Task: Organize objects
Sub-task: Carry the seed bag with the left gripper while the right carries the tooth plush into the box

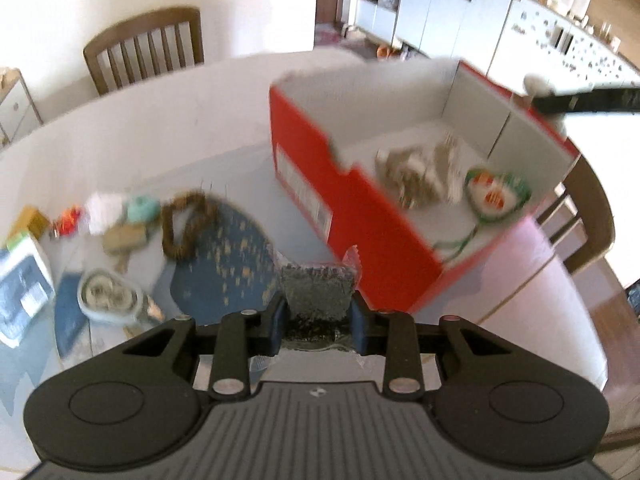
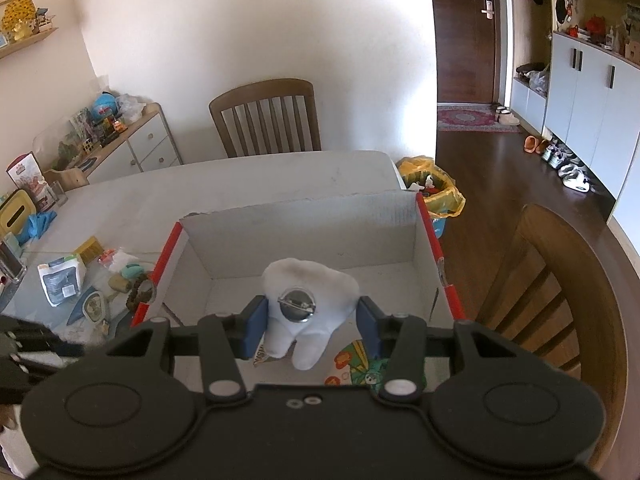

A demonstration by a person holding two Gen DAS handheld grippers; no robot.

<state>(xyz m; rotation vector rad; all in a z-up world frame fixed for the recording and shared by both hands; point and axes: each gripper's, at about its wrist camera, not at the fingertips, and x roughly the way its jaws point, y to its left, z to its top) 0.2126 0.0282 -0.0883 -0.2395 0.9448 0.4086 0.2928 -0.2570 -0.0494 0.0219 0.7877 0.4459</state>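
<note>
A pale table fills the middle of both views, with a slatted wooden chair at its far edge against a white wall, a low cabinet at the left of the right wrist view, and dark wood flooring and a door at the upper right. An open red box with a white inside stands at the centre right of the left wrist view; blurred small items and a green, red and white ornament lie on its floor. At the lower centre of that view, the left gripper is clamped on a clear packet of dark beads, held in front of the box's near corner. Left of it lie a brown bead bracelet, a mint round object and other small things. In the right wrist view, the right gripper is partly closed on a white tooth-shaped plush with a metal pin back, held over the box's interior.
</note>
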